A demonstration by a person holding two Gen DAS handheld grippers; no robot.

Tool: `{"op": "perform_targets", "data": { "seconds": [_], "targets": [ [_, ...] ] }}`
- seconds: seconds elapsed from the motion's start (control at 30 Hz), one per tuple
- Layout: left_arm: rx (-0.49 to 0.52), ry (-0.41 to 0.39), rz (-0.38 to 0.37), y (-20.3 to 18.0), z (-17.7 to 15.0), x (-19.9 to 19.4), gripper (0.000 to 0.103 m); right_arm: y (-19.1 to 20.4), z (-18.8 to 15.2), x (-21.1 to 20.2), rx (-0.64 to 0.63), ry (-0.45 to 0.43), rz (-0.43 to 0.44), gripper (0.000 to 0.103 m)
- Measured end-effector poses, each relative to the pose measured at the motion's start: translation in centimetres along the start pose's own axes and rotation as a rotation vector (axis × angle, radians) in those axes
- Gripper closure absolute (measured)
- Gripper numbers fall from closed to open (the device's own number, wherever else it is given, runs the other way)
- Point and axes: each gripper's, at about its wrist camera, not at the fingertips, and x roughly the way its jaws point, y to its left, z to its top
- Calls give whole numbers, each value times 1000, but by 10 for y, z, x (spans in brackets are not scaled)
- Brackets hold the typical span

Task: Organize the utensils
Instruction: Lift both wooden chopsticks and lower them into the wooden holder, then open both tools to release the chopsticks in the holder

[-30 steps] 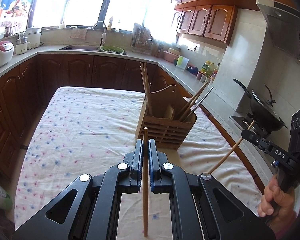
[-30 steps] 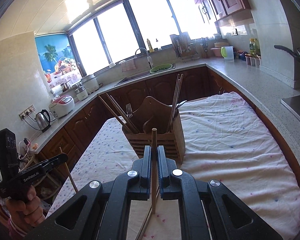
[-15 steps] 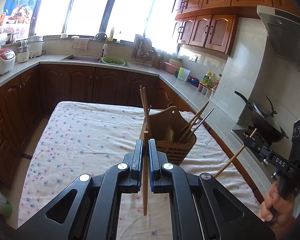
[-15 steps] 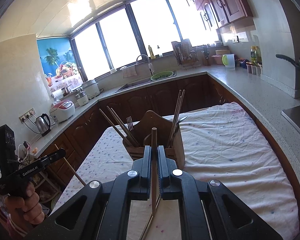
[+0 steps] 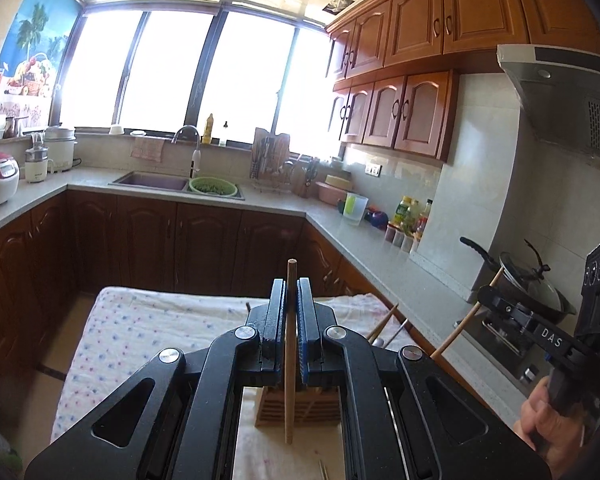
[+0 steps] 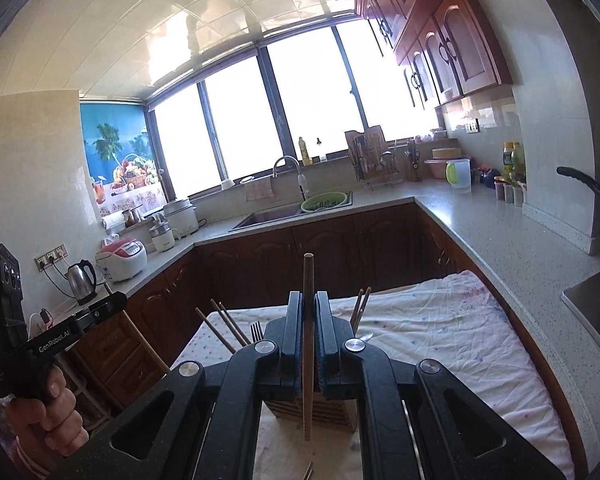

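Left gripper [image 5: 291, 308]: clamped on upright chopstick [image 5: 289, 360]. Right gripper [image 6: 309, 320]: clamped on dark chopstick [image 6: 308, 344]. Best practice: keep sticks vertical, centre over wooden holder [image 6: 332, 414] slot, lower slowly.

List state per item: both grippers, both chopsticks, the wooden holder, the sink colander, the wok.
left gripper: shut on left chopstick.
left chopstick: upright, clamped, lower end hanging free.
right gripper: shut on right chopstick.
right chopstick: upright, clamped, lower end free.
wooden holder: upright on the cloth, chopsticks and a fork in it.
green colander: sitting in the sink.
wok: on the stove, lid on.
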Motion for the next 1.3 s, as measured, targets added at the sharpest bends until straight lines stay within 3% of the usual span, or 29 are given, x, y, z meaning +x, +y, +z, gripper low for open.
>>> {"op": "perform_targets", "data": {
  "seconds": [0.23, 0.43, 0.83, 1.13, 1.3],
  "targets": [
    [7, -75, 25, -6, 21, 35, 99, -2, 28, 24, 3, -71, -30, 97],
    [8, -83, 56, -2, 1, 70, 99, -10, 25, 48, 15, -75, -57, 97],
    [-57, 34, 68, 20, -60, 88, 98, -28, -24, 80, 49, 38, -75, 97],
    [-62, 64, 61, 24, -72, 90, 97, -37, -49, 100, 78, 123, -73, 97],
    [-65, 75, 55, 25, -75, 92, 97, -35, -49, 101, 75, 120, -78, 97]
  ]
}}
